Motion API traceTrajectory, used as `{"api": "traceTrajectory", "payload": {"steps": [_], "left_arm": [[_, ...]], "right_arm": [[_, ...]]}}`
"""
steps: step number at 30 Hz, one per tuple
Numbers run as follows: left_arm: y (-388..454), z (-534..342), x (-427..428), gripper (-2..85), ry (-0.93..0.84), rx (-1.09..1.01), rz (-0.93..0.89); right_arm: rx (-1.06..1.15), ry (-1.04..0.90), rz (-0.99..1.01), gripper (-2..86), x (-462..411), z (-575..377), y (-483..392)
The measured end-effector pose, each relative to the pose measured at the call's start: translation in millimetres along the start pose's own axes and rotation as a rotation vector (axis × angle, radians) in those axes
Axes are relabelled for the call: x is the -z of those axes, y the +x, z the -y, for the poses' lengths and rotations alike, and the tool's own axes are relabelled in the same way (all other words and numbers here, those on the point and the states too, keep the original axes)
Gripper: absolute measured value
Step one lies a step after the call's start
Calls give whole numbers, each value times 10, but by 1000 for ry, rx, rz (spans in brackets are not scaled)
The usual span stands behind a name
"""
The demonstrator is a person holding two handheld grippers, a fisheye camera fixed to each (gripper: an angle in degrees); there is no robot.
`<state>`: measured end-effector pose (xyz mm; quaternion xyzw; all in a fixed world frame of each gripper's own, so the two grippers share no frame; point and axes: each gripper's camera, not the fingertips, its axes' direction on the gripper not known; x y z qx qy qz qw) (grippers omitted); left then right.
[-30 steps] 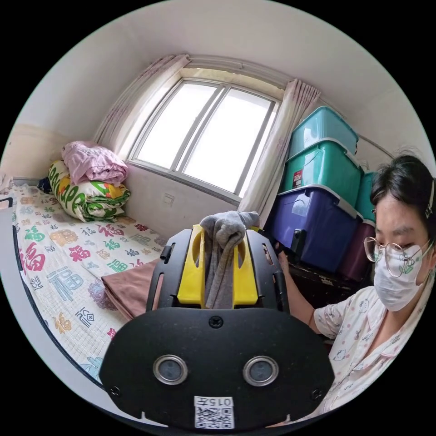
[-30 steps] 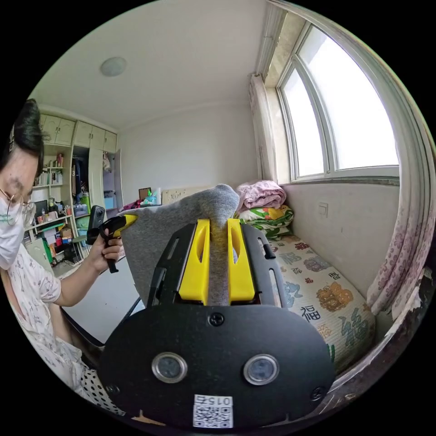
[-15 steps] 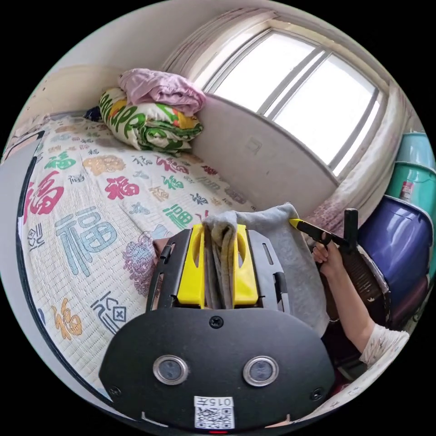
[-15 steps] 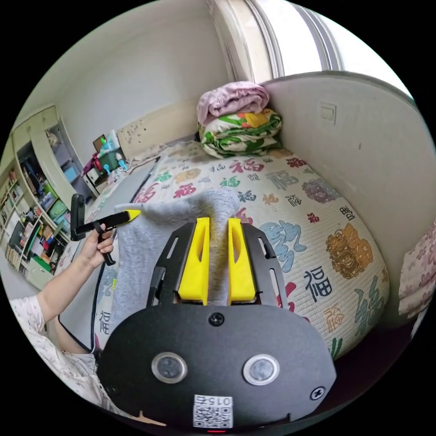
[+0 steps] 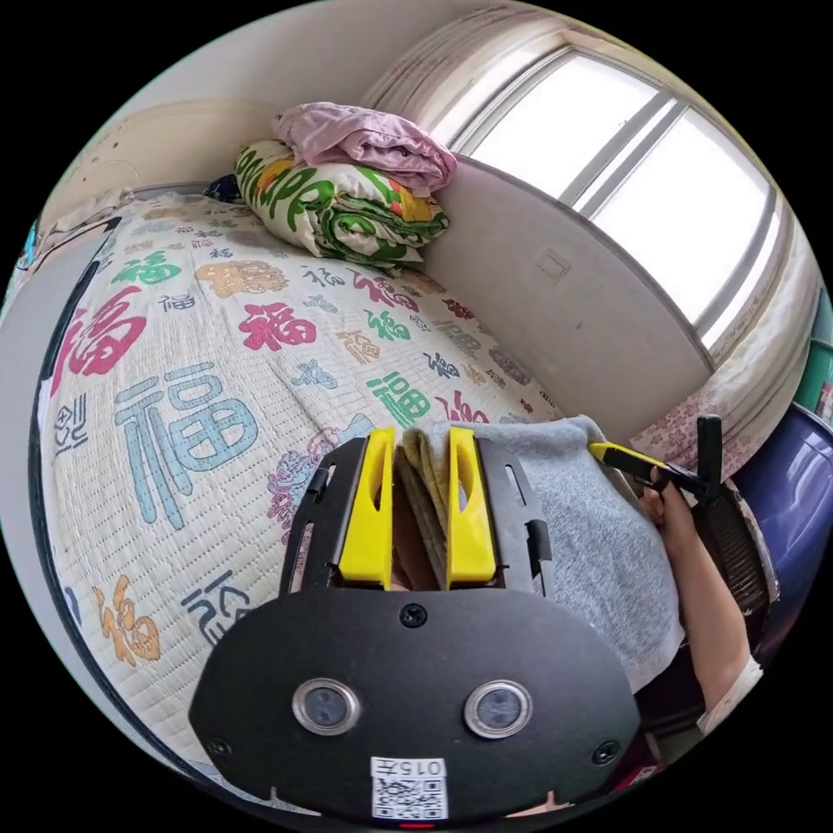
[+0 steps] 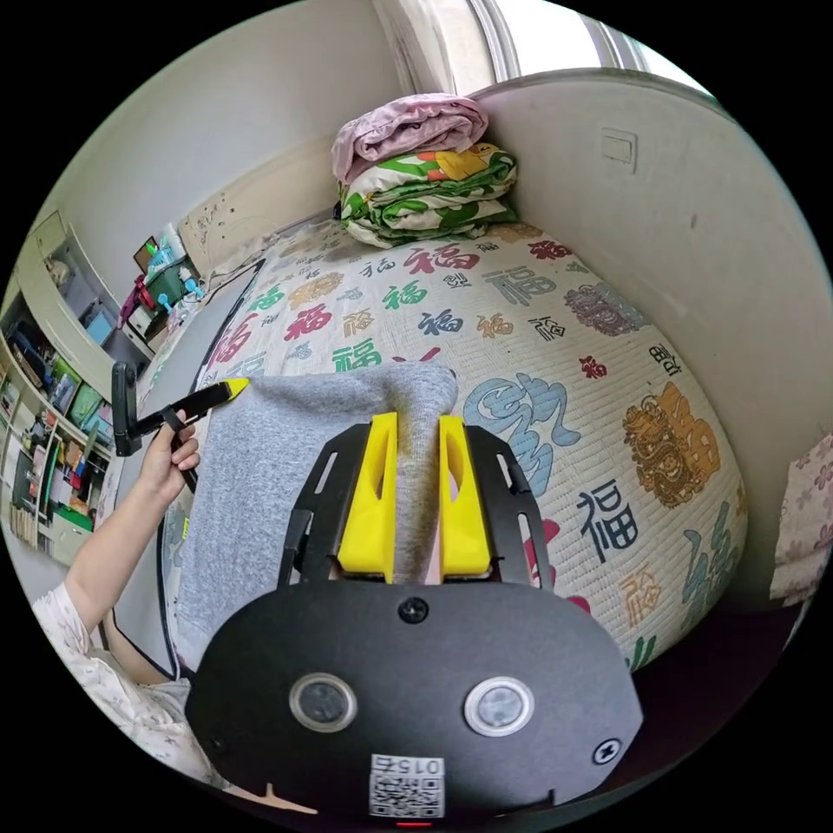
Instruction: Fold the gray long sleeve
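I see the gray long sleeve (image 6: 260, 468) as soft, matt knit cloth; the bed mat (image 6: 555, 347) looks woven, ribbed.

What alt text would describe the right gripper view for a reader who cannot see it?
The right gripper pinches a corner of the gray long sleeve above a patterned bed mat. The left gripper holds the other corner; folded quilts are stacked by the wall.
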<state>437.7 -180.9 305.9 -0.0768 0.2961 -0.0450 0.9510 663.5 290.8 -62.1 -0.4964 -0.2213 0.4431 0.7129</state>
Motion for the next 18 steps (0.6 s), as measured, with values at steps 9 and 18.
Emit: {"api": "traceTrajectory", "payload": {"steps": [9,18], "left_arm": [[745,-777,1731,11,360,-188,331],[1108,-3289,4101,-6,693,-344,574]], "right_arm": [[275,330,-479,1,459,-887,-1015],[610,955,-610,-9,588,-3558,-2888]]}}
